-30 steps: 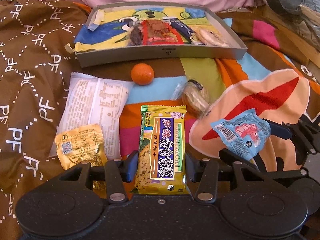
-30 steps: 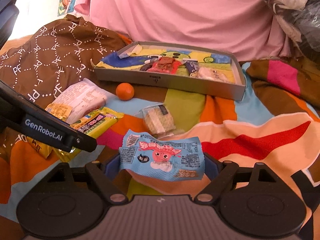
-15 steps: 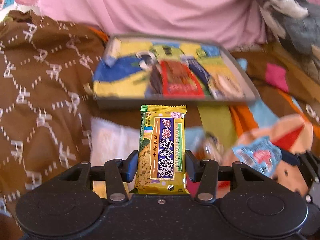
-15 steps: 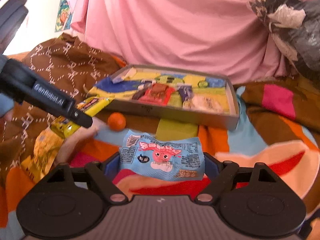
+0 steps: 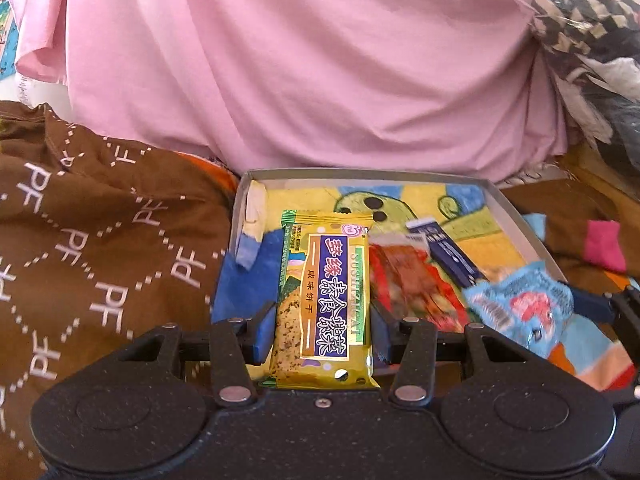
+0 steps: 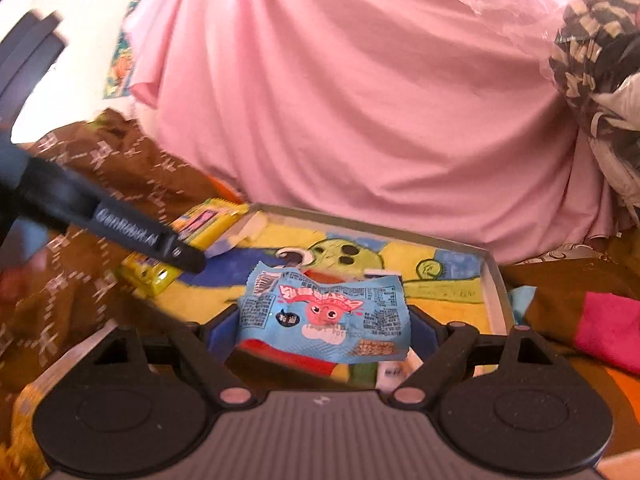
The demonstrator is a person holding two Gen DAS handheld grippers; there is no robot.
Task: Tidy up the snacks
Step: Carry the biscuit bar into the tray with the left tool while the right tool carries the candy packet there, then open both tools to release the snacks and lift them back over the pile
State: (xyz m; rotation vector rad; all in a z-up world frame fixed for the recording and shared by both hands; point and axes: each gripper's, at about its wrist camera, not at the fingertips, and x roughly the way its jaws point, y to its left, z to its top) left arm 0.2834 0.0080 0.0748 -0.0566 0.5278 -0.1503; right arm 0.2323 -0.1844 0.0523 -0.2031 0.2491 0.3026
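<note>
Left claw (image 5: 322, 330) clamped on biscuit pack (image 5: 325, 304), right claw (image 6: 322, 330) clamped on blue packet (image 6: 324, 312), both above tray (image 5: 516, 220). Risk of colliding side by side, or dropping onto snacks below and spilling past the rim.

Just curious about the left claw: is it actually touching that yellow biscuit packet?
Touching. The left wrist view shows the left gripper with both blue pads pressed against the yellow biscuit packet's sides.

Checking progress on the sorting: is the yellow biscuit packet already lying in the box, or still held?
Still held. The left claw is shut on the yellow biscuit packet, carrying it above the grey box, not resting on its lining.
</note>
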